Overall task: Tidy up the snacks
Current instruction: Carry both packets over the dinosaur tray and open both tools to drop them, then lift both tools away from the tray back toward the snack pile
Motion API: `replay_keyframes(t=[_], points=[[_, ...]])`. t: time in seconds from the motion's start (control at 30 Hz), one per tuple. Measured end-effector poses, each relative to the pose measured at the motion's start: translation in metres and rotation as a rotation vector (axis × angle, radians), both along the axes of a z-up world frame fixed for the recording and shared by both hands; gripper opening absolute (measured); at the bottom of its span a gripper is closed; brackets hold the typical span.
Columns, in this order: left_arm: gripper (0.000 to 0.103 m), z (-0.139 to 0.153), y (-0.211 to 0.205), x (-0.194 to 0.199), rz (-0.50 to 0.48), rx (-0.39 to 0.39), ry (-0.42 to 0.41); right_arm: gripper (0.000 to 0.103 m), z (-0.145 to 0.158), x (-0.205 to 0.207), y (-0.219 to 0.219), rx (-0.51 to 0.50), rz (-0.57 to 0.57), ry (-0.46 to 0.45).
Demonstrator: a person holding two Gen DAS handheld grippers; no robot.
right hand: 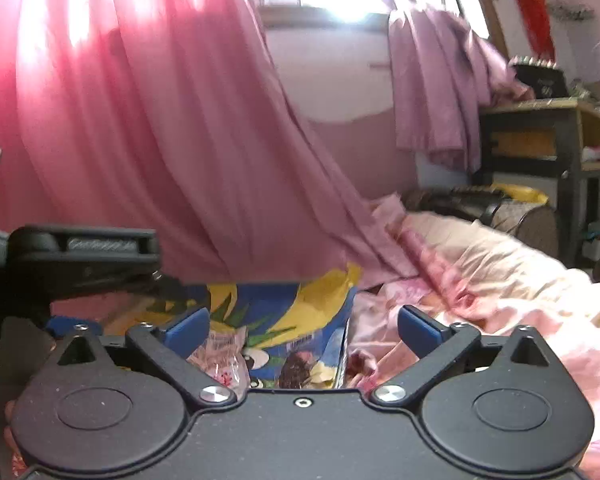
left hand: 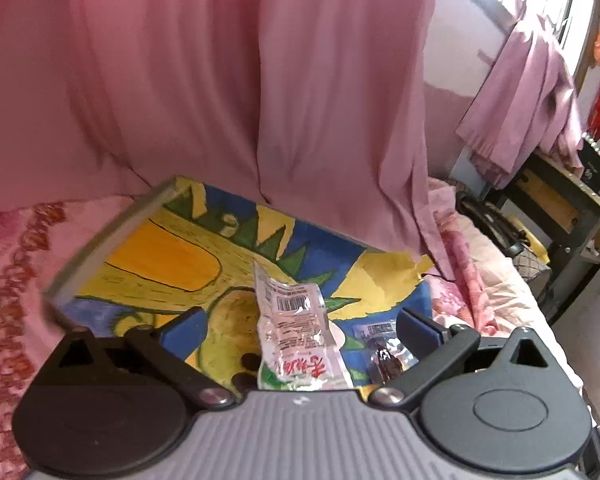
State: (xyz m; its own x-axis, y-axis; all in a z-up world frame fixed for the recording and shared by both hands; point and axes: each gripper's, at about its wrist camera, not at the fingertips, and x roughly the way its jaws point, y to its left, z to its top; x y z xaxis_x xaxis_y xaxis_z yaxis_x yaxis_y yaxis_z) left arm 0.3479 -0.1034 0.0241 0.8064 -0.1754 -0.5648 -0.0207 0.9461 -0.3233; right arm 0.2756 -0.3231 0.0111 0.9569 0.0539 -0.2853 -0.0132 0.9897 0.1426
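Note:
A clear snack packet with a barcode and red lettering (left hand: 296, 332) lies on the painted board (left hand: 148, 256), between the fingers of my open left gripper (left hand: 300, 328). A smaller clear packet with dark contents (left hand: 384, 354) lies to its right, by the right fingertip (left hand: 416, 326). My right gripper (right hand: 302, 330) is open and empty above the board's right edge (right hand: 342, 344). A pinkish clear packet (right hand: 224, 360) and a dark snack packet (right hand: 300, 368) lie under it. The left gripper (right hand: 84, 248) shows at the left of the right wrist view.
The board (right hand: 284, 300) lies on a bed with pink floral bedding (left hand: 16, 280). A pink curtain (left hand: 220, 80) hangs behind and drapes over the board's far corner. A desk with clutter (right hand: 540, 140) stands at the right, beyond a beige quilt (right hand: 500, 260).

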Motion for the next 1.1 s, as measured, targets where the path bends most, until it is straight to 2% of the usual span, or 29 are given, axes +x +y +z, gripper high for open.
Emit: replay_keyframes(t=[0.27,0.5,0.63,0.87,1.1], points=[[0.102,0.024,0.011,-0.067,0.011,0.051,-0.078,0.102,0.020,-0.057,0.003,-0.079,-0.015,-0.022],[0.102,0.044,0.014,-0.127,-0.011,0.122,-0.206,0.102,0.033,-0.117,0.009,-0.075,-0.027,-0.069],[0.102,0.051,0.016,-0.154,-0.039,0.154,-0.237,0.102,0.039,-0.145,0.014,-0.073,-0.033,-0.097],[0.102,0.043,0.027,-0.188,-0.092,0.200,-0.206,0.102,0.041,-0.186,0.023,-0.036,-0.039,-0.045],[0.102,0.024,0.045,-0.206,-0.131,0.228,-0.140,0.102,0.031,-0.213,0.049,-0.042,-0.025,0.066]])
